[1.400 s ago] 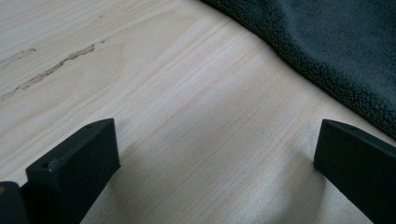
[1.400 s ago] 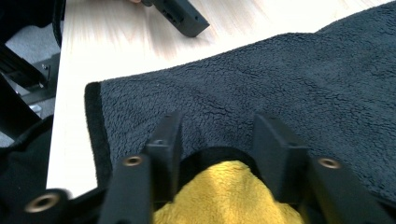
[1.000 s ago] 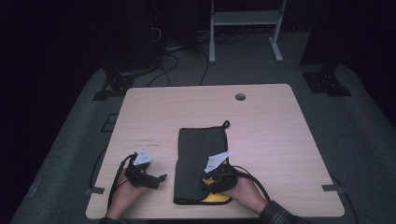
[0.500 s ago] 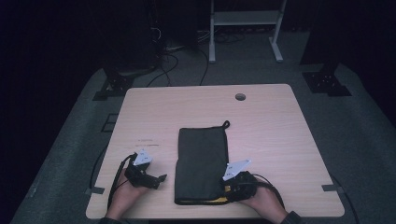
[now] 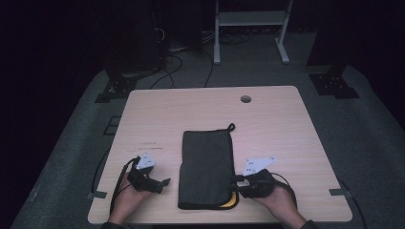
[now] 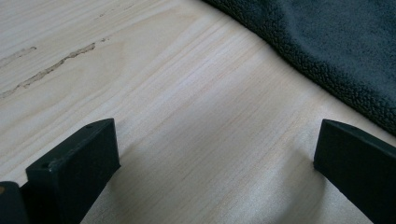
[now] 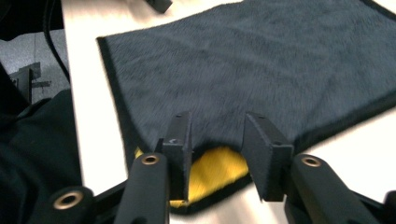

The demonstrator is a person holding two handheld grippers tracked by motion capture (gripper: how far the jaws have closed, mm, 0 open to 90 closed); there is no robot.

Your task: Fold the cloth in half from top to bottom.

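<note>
1. A dark cloth [image 5: 207, 167] lies flat at the near middle of the wooden surface [image 5: 286, 124].
2. The right gripper [image 7: 218, 156], jaws just narrowing, straddles its upturned yellow corner [image 7: 215, 169], unclamped.
3. The left gripper [image 6: 210, 154] rests beside the cloth, jaws wide apart.

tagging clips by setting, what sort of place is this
Probably a lab or recording studio rather than a home: a bare light wooden table with a cable hole stands on grey carpet in a darkened room, with loose black cables and a white metal stand behind it.

Left hand-held gripper [image 5: 161, 182] agape, low.
</note>
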